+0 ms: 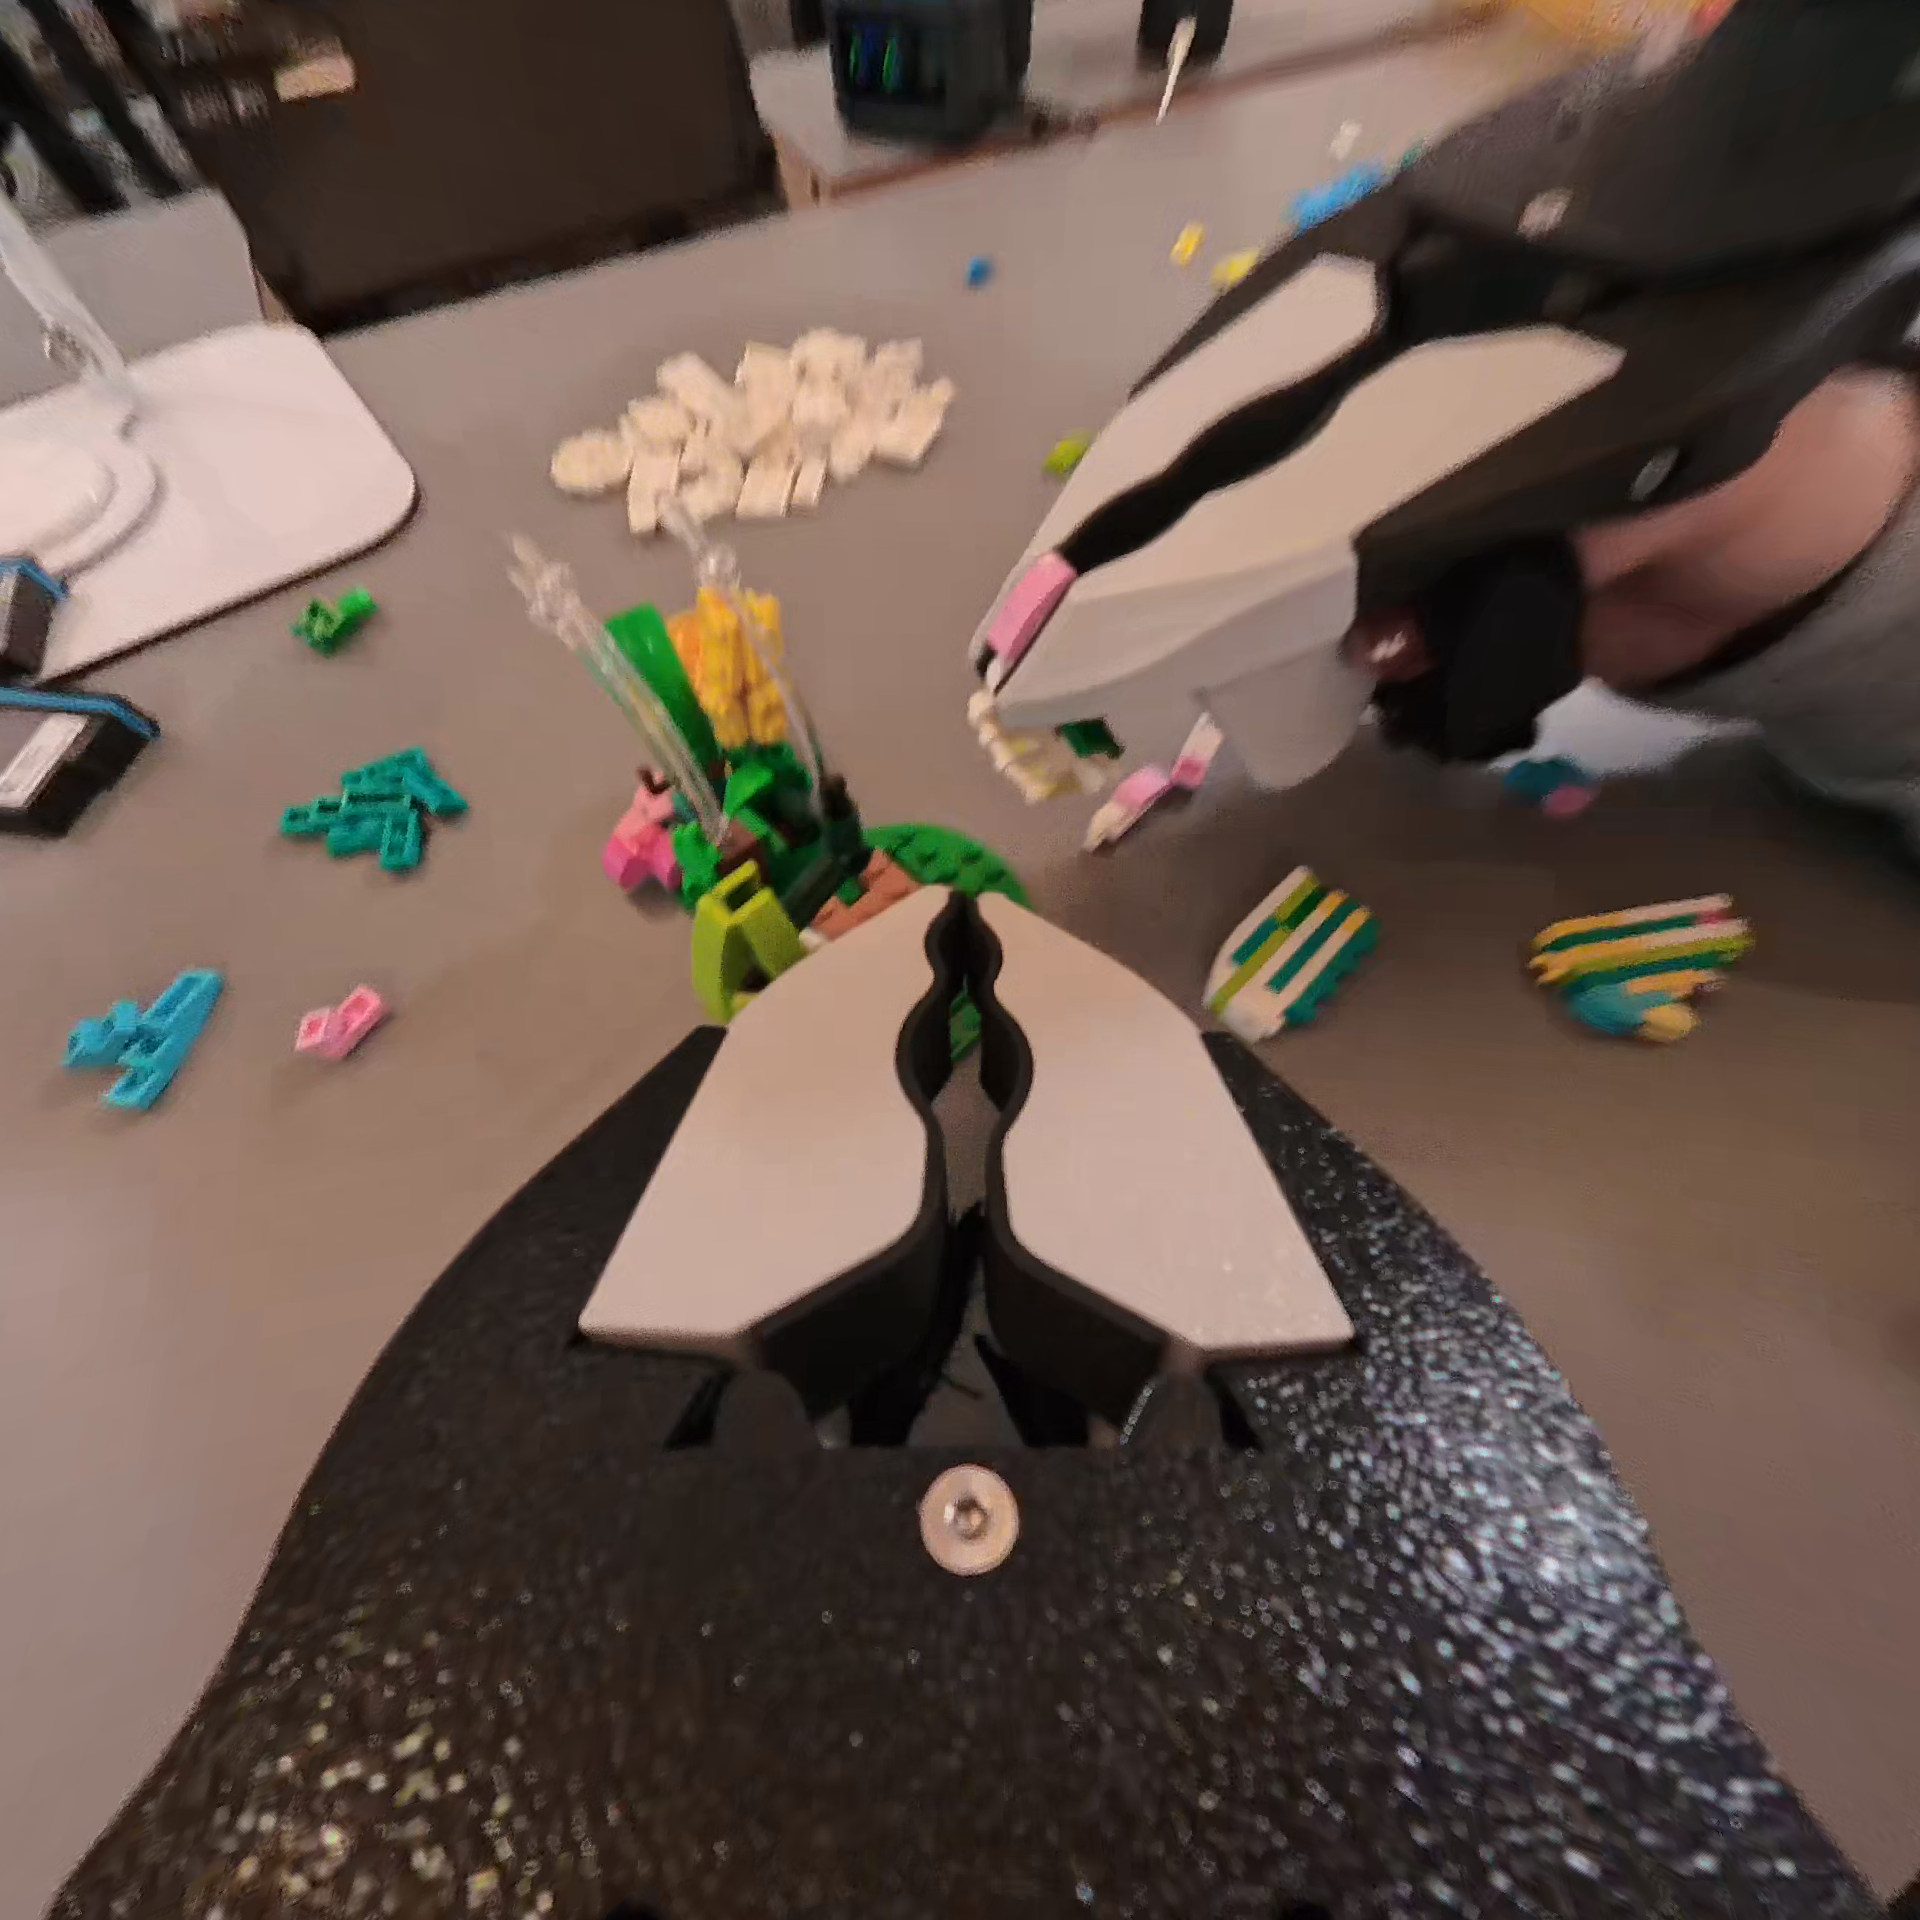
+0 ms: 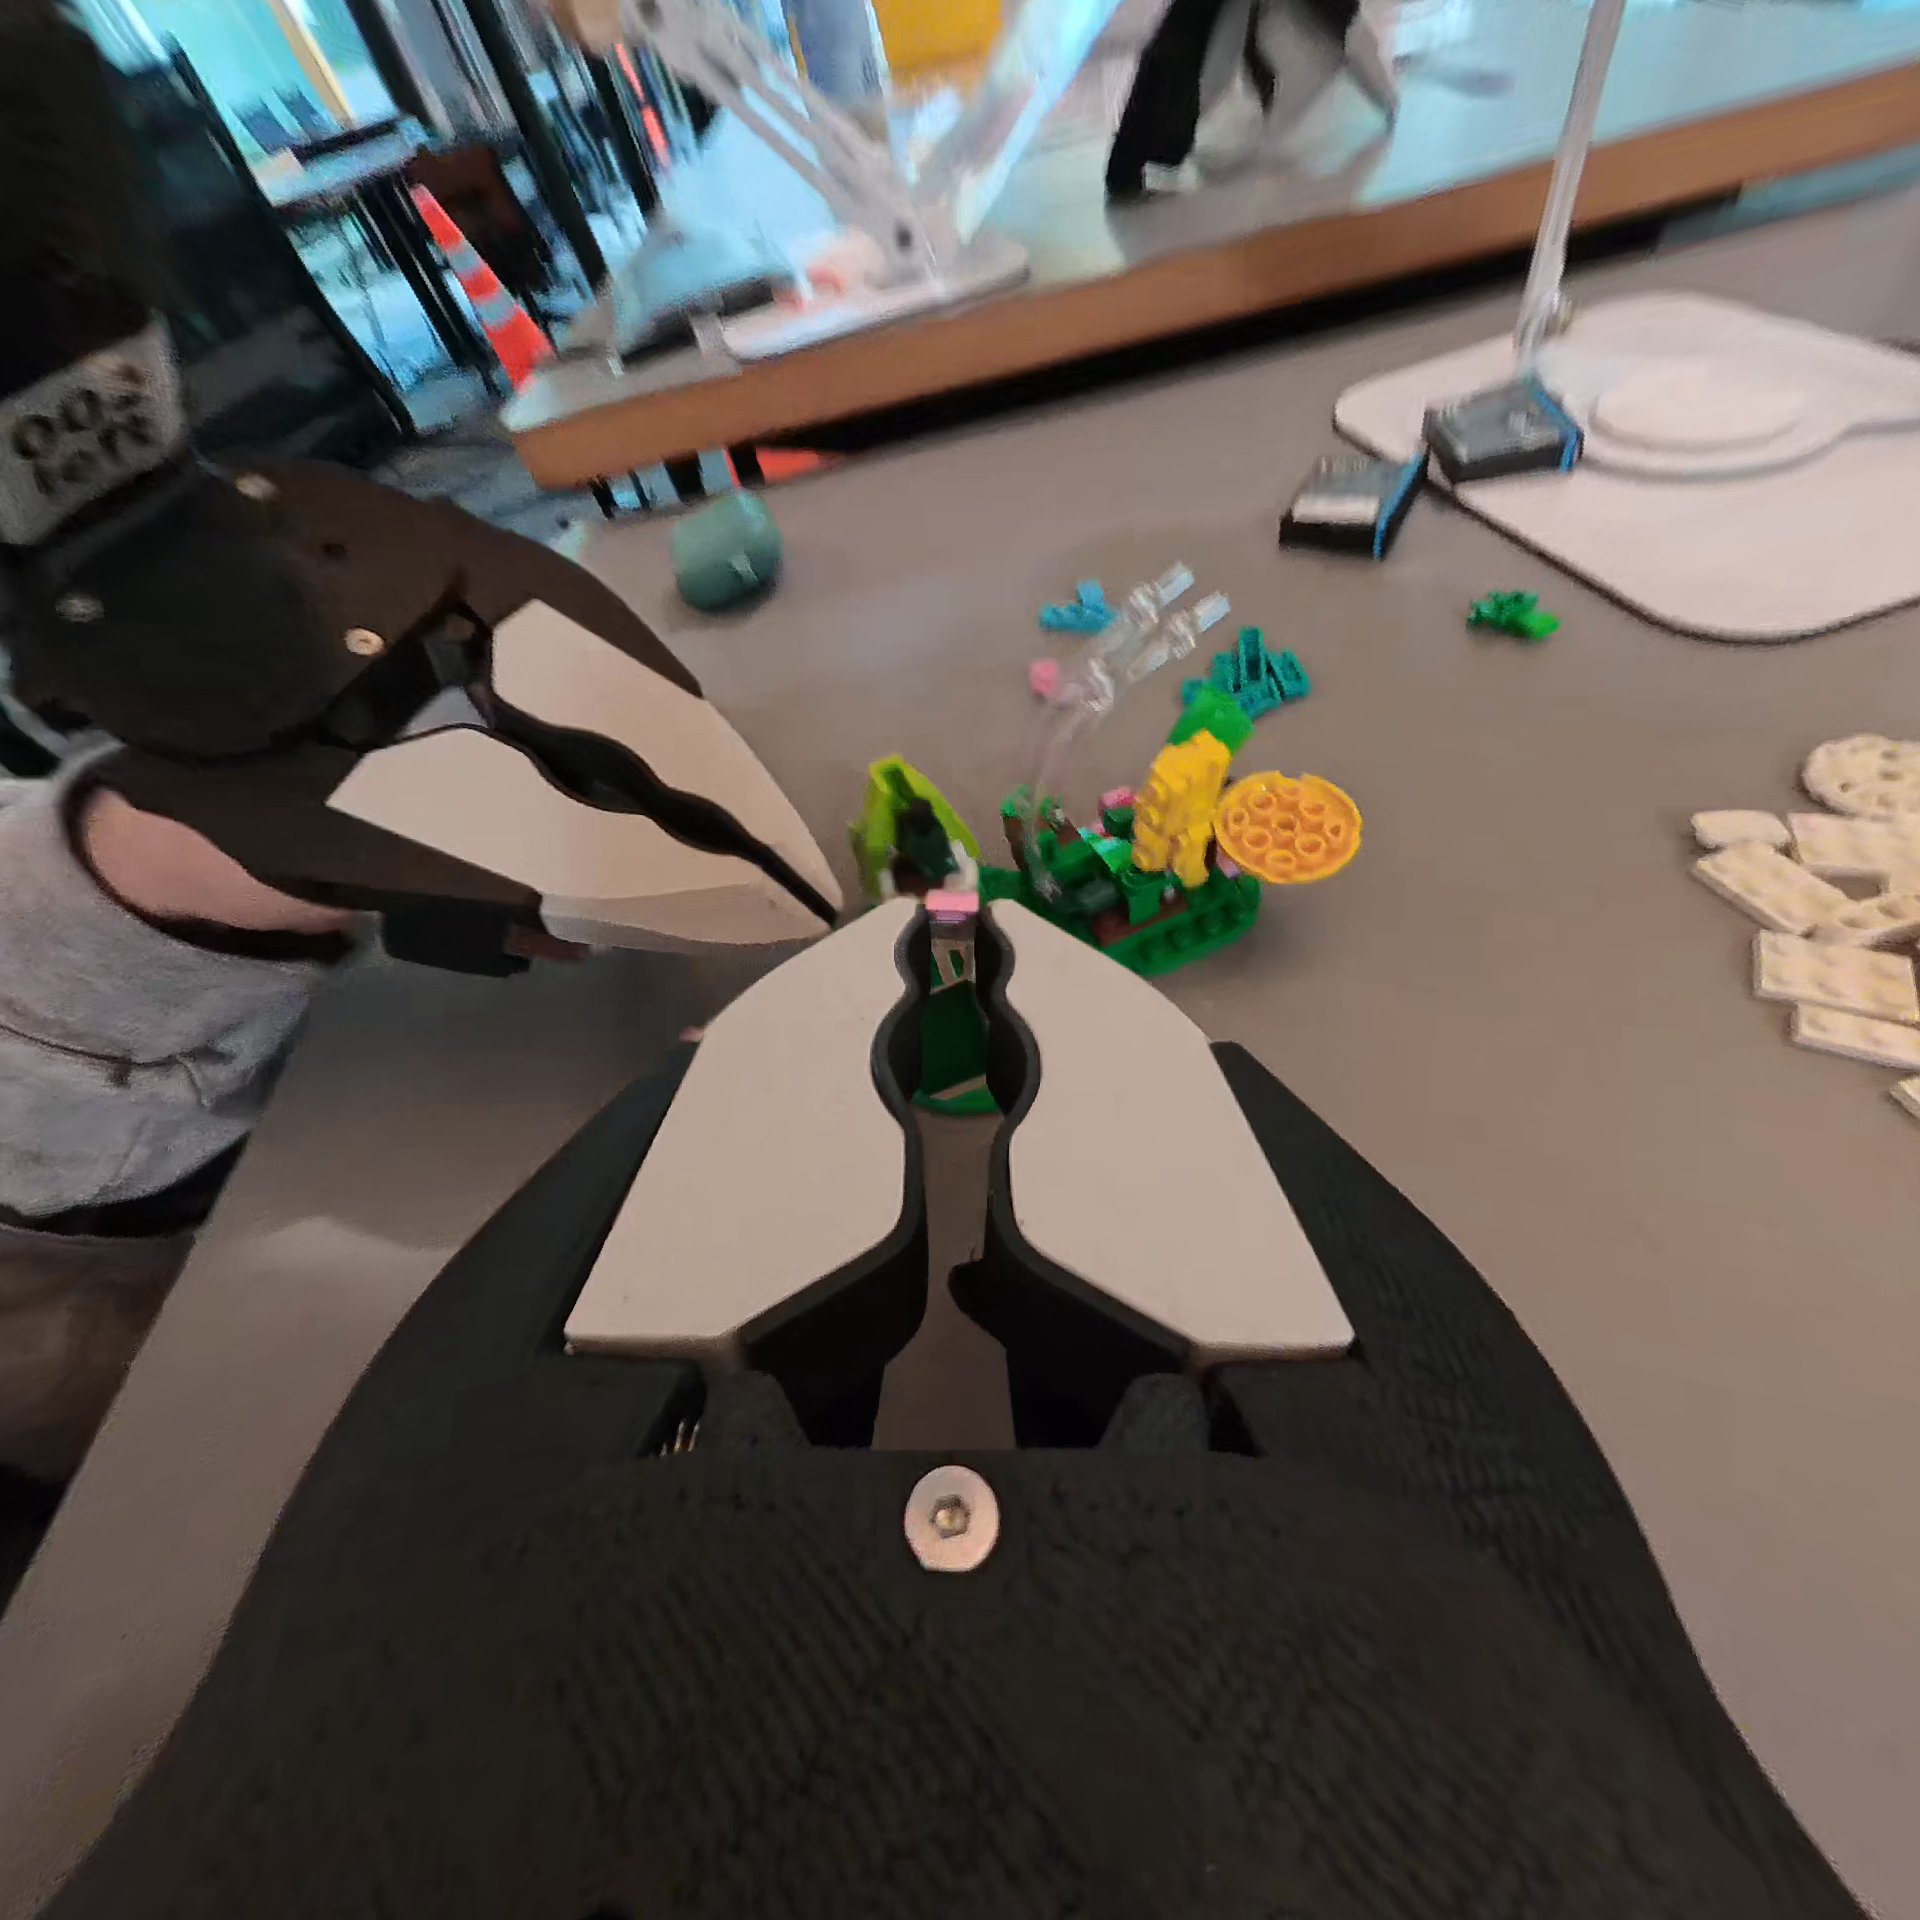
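A small brick model [image 1: 769, 810] stands on a green base plate [image 1: 956, 852], with yellow bricks, green leaves, clear stalks [image 1: 592, 644] and a lime piece [image 1: 738, 925]. In the right wrist view the model [image 2: 1132, 862] carries a yellow round plate [image 2: 1286, 826]. My left gripper [image 1: 961, 914] is shut, its tips over the base's near edge beside the lime piece [image 2: 894, 800]; it also shows in the right wrist view [image 2: 831, 914]. My right gripper [image 2: 954, 914] is shut on a small pink-topped piece [image 2: 954, 902] with a green part [image 2: 948, 1039] below. It hovers right of the model [image 1: 992, 649], cream petals [image 1: 1023, 764] hanging under it.
On the grey table lie a pile of white bricks [image 1: 769, 426], teal bricks [image 1: 374, 805], blue bricks [image 1: 145, 1034], a pink brick [image 1: 341, 1023], two striped builds [image 1: 1288, 951] [image 1: 1642, 961] and a pink-white piece [image 1: 1143, 795]. A white mat [image 1: 208, 468] and black boxes [image 1: 62, 758] sit at the left.
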`<state>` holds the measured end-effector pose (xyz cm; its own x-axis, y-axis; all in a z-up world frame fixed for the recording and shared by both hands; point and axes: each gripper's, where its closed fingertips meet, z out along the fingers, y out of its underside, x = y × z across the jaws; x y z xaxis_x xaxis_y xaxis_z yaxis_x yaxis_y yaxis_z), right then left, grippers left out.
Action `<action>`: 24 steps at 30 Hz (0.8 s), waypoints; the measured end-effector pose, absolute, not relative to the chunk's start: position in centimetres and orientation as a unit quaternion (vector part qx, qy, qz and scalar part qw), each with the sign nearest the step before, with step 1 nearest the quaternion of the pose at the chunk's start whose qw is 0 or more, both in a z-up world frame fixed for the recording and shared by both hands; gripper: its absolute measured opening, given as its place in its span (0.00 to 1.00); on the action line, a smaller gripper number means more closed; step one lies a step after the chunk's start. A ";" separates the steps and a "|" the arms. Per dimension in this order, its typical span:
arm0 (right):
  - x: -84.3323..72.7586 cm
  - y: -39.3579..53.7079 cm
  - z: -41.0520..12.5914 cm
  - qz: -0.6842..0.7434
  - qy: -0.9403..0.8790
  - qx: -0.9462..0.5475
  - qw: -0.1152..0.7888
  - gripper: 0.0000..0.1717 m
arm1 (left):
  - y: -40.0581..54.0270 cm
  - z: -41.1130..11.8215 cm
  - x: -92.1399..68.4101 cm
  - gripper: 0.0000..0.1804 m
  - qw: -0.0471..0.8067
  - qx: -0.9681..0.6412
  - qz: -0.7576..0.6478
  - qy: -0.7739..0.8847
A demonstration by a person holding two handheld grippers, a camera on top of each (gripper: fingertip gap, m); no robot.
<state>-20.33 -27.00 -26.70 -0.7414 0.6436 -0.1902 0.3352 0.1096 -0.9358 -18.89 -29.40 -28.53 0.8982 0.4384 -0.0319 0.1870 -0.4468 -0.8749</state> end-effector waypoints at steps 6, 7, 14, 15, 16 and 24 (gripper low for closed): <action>-18.0 -27.8 -22.9 0.644 -0.684 -0.276 0.202 0.03 | -26.9 -26.4 -16.0 0.32 0.574 -0.800 -0.006 -0.174; -17.5 -27.9 -22.6 0.648 -0.682 -0.268 0.208 0.03 | -26.6 -26.2 -15.7 0.30 0.586 -0.793 -0.014 -0.169; -14.7 -28.3 -21.1 0.669 -0.663 -0.242 0.233 0.03 | -25.3 -23.9 -13.9 0.14 0.651 -0.752 0.013 -0.105; -14.6 -28.1 -20.9 0.673 -0.660 -0.249 0.222 0.04 | -25.3 -23.9 -14.0 0.12 0.650 -0.753 0.025 -0.103; -14.5 -28.0 -20.7 0.686 -0.649 -0.264 0.195 0.03 | -25.4 -23.6 -14.1 0.12 0.653 -0.750 0.036 -0.098; -15.1 -25.3 -19.9 0.737 -0.564 -0.369 0.055 0.04 | -27.0 -23.6 -16.4 0.12 0.662 -0.733 0.068 -0.144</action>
<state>-15.14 -25.28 -19.86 -0.7218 0.4966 -0.4820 0.3360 -0.3574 -0.8714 -16.40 -27.05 -23.63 0.9491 0.3016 0.0904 0.1205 -0.0827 -0.9893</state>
